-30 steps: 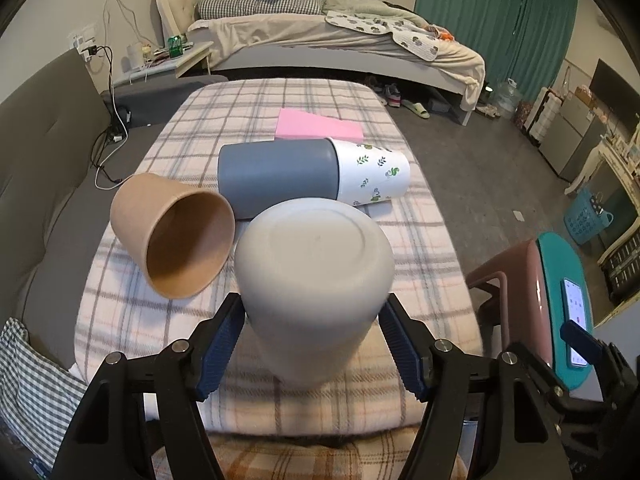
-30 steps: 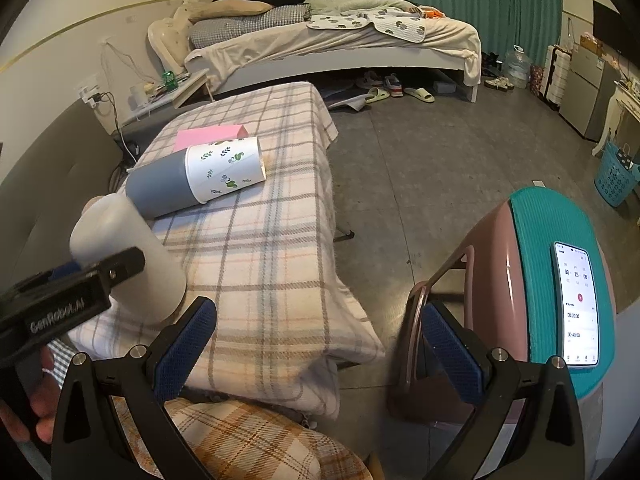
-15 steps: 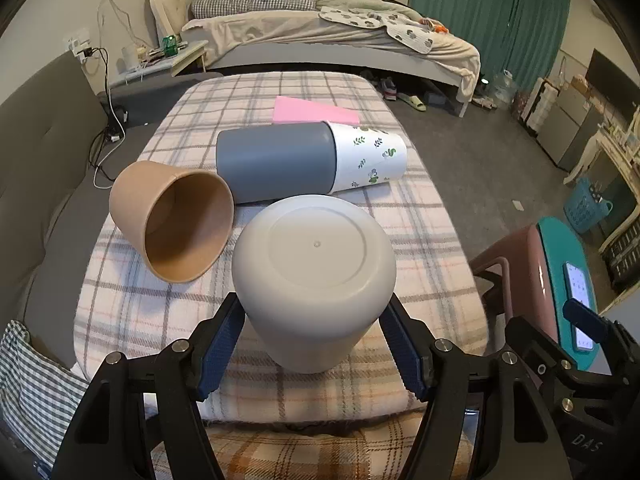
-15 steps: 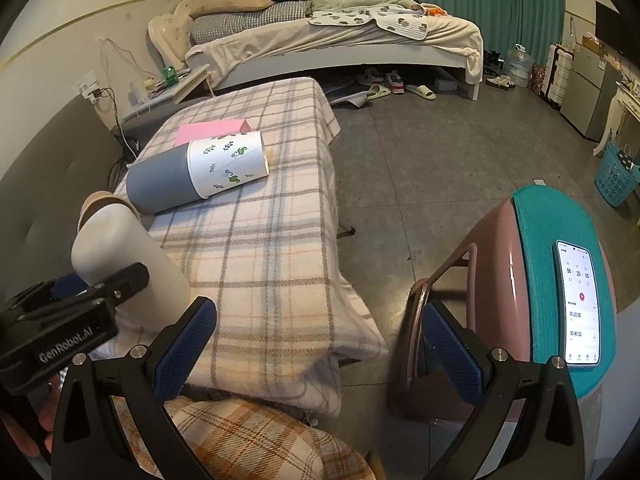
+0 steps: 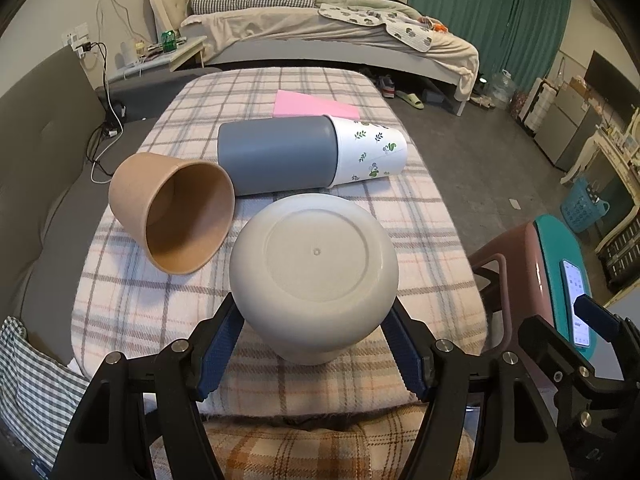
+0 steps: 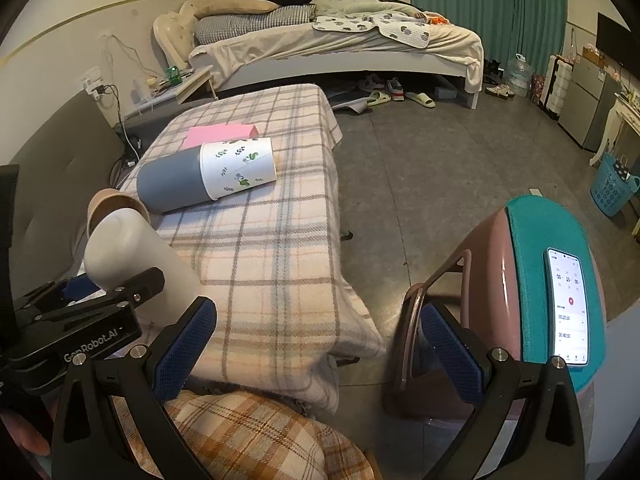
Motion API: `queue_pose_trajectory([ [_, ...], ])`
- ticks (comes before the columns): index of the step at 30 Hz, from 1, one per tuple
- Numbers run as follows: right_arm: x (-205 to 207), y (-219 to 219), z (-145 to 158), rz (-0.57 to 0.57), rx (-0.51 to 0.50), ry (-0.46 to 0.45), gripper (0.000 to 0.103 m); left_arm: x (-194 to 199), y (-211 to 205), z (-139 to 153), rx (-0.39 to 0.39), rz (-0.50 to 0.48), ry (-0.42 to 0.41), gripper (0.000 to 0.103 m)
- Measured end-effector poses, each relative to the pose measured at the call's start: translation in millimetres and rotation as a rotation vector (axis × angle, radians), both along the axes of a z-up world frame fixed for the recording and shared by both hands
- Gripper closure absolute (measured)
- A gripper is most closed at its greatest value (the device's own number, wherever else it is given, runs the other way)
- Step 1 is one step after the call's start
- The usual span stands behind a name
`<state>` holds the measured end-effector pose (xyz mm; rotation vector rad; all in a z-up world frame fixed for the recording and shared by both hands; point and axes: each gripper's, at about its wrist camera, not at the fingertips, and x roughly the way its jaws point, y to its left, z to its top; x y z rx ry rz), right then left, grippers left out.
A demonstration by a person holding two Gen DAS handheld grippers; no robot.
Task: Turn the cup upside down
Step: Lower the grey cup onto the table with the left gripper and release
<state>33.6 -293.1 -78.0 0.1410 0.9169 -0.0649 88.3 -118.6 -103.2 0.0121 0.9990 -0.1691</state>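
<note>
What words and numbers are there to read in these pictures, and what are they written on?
"GenRobot.AI": white letters on the black body of the left claw, seen in the right wrist view.
"15": large timer digits on the phone screen, flanked by what look like "00".
The two smaller rows of digits lower on that screen: too blurred to read.
The leaf-print cup: only leaves, no words.

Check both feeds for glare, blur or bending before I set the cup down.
Left wrist: sharp, dim even light, no glare on the white cup; fisheye bows the plaid tablecloth. Right wrist: sharp too, phone screen bright yet readable, corners vignetted black.
</note>
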Motion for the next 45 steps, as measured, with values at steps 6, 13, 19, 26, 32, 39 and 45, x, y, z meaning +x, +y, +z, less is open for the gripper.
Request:
queue_pose_trajectory([
  [6, -8.2, 7.7, 14.3, 0.005, -0.019, -0.023, 0.0, -11.6, 0.2, 11.0, -0.011, -0.015, -0.016, 0.03],
  [13, -24.0, 17.1, 41.0, 0.015, -0.037, -0.08, 0.0, -26.0, 6.7, 43.1, -0.02, -0.014, -0.09, 0.025],
  [19, -44.4, 27.8, 72.8, 0.033, -0.051, -0.156, 0.0, -52.7, 24.0, 89.5, -0.017, -0.001, -0.225, 0.023],
  [26, -64.8, 50.7, 101.4, 0.079, -0.043, -0.25, 0.0, -99.8, 52.4, 130.1, 0.095, 0.002, -0.454, 0.006],
  [32, -70.9, 74.0, 91.2, 0.097, -0.041, -0.262, 0.0, -110.9, 80.3, 120.1, 0.134, 0.064, -0.48, 0.005],
  [39, -73.1, 84.4, 65.9, 0.108, -0.055, -0.201, 0.0, -113.6, 97.5, 89.5, 0.072, 0.109, -0.373, 0.005],
  [45, -73.8, 80.5, 61.9, 0.101, -0.044, -0.189, 0.0, -116.6, 97.3, 82.8, 0.057, 0.116, -0.348, 0.005],
])
